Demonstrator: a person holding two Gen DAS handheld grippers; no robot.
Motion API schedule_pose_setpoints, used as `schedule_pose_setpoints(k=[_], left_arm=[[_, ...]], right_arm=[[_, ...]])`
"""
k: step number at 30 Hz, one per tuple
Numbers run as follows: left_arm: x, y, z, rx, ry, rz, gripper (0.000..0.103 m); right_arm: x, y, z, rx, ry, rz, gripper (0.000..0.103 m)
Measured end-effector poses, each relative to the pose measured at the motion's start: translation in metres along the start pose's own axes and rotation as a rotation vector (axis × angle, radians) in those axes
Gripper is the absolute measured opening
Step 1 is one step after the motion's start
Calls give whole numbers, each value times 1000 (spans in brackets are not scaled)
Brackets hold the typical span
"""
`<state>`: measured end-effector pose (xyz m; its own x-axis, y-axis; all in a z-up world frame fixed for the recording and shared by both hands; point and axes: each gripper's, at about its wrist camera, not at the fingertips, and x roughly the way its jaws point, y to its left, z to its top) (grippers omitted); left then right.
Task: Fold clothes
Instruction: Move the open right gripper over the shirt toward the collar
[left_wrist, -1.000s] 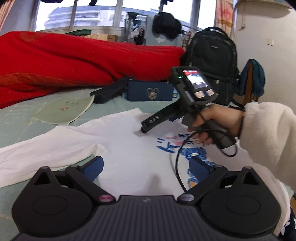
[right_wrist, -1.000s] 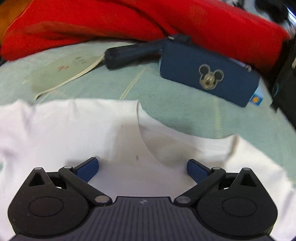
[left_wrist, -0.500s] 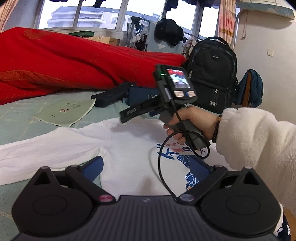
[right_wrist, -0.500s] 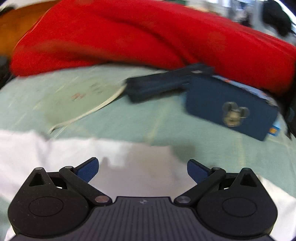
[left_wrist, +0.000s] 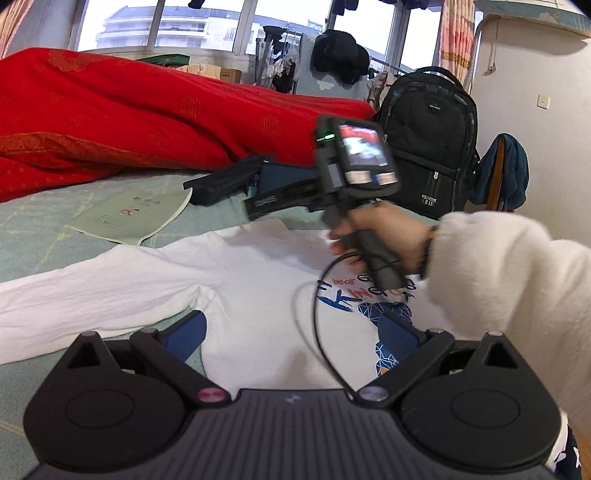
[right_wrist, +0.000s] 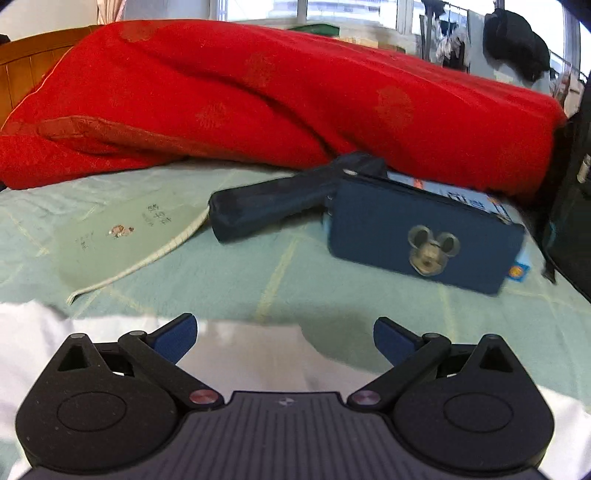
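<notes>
Lifted since a second ago, the right gripper (right_wrist: 283, 334) now looks across the bed (right_wrist: 280, 273) at the far clutter rather than down at the collar, and its jaws stand wide apart with nothing between them; the left gripper (left_wrist: 291, 334) hovers low over the shirt (left_wrist: 255, 280), its jaws equally wide and holding nothing; one white shirt lies flat on the green bed, print side up, its long axis running from the near right to the far left, the collar toward the far side and one sleeve (left_wrist: 92, 299) stretched out to the left; the blue and red print (left_wrist: 369, 295) sits right of centre; only the left view shows the print, the sleeve, a hand (left_wrist: 384, 236) in a fluffy white cuff gripping the right gripper's handle, and one black backpack (left_wrist: 428, 147) at far right; the right view shows only the shirt's near edge, a white strip under its fingers (right_wrist: 175, 334); both views show one red quilt (right_wrist: 258, 99) along the far side, one blue case (right_wrist: 417, 243) with a mouse badge, one dark pouch (right_wrist: 273, 203) just left of the case, and one pale green booklet (right_wrist: 122, 236) further left.
</notes>
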<state>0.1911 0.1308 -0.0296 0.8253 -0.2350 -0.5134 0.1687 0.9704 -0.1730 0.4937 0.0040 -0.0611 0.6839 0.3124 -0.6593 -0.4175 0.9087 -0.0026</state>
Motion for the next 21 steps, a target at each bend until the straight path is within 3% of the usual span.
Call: schedule_pose_setpoints(k=[4, 8, 12, 18, 21], left_arm=[[-3, -3, 0, 20, 10, 53, 99], [-11, -2, 1, 42, 1, 102, 99], [-11, 6, 2, 24, 0, 81, 99], [-7, 14, 1, -1, 12, 79, 99], [-6, 13, 0, 2, 17, 83, 99]], right_arm=[[-12, 9, -1, -40, 147, 109, 103], [-7, 52, 3, -150, 183, 227, 103], [22, 101, 3, -258, 194, 220, 103], [63, 125, 11, -188, 101, 142, 103], [64, 127, 17, -184, 65, 102, 103]])
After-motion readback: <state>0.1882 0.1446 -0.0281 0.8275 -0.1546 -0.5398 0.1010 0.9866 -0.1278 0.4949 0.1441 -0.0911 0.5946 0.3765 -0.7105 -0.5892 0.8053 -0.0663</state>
